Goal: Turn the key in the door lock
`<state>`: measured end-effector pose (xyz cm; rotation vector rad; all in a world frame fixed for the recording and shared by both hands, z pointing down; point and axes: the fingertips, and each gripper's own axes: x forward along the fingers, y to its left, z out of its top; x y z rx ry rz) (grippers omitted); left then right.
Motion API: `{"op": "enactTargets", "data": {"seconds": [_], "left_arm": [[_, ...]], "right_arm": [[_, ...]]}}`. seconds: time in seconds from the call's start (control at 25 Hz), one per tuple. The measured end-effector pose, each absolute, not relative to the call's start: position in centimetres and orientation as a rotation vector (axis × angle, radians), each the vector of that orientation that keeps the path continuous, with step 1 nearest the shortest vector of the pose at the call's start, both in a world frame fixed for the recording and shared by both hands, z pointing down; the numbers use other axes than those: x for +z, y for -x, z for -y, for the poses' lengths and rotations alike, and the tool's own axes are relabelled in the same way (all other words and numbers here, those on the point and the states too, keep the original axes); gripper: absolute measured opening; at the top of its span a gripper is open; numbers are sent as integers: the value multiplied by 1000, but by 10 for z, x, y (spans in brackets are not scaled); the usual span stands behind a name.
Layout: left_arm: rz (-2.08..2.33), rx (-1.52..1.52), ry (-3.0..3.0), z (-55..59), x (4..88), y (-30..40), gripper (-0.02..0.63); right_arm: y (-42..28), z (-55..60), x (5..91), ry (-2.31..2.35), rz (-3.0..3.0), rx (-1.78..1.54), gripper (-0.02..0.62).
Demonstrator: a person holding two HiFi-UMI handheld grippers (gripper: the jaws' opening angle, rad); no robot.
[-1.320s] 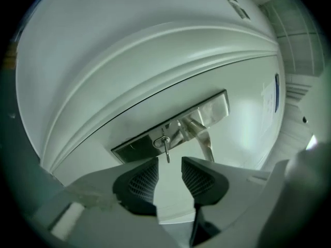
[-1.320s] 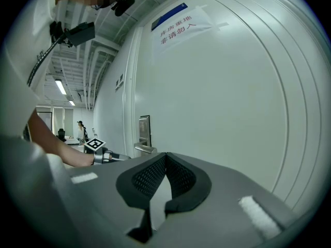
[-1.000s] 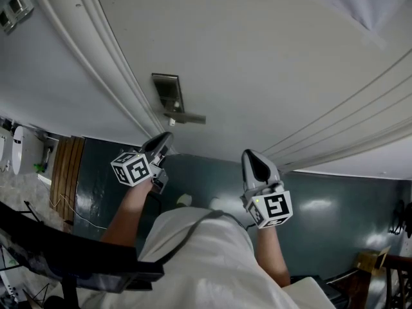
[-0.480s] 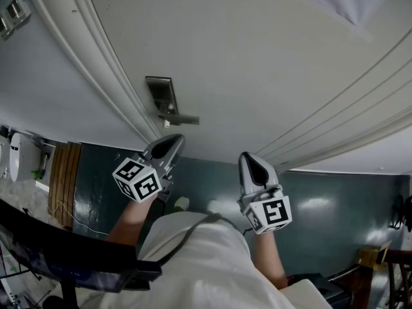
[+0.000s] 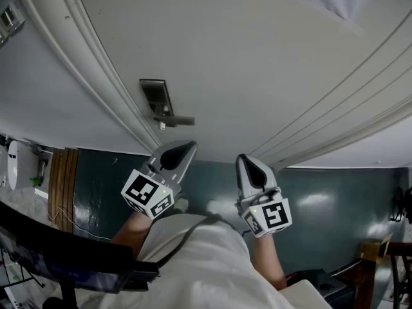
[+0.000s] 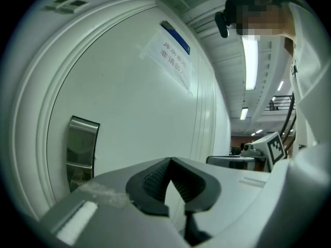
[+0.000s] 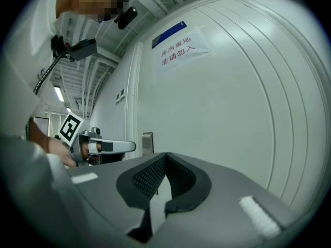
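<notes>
The white door (image 5: 257, 56) fills most of the head view, and a paper notice (image 7: 181, 45) is stuck on its upper part. The left gripper (image 5: 190, 147) is seen higher than a second ago and rolled over, so that its marker cube is now turned down and to the left. Its tip is brought nearer the lock and lies below and just right of the lever handle (image 5: 175, 120), apart from it. Its fingers are pressed together with nothing between them. The right gripper (image 5: 245, 159) is found almost where it was, well right of the lock, its fingers likewise closed on nothing. The door lock plate (image 5: 156, 95) is set near the door's left edge. A small pale piece (image 5: 161, 126) is seen just under the handle. Whether it is the key cannot be told.
</notes>
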<state>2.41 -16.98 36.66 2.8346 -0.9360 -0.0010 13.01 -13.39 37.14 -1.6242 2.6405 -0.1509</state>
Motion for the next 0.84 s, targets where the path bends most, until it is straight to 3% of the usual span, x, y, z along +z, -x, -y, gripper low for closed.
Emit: {"op": "enactTargets", "data": {"seconds": [0.84], "left_arm": [[921,16,-2839,170,374,-19,6]], "right_arm": [[-122,136,372,1639,-2639,-156,8]]}}
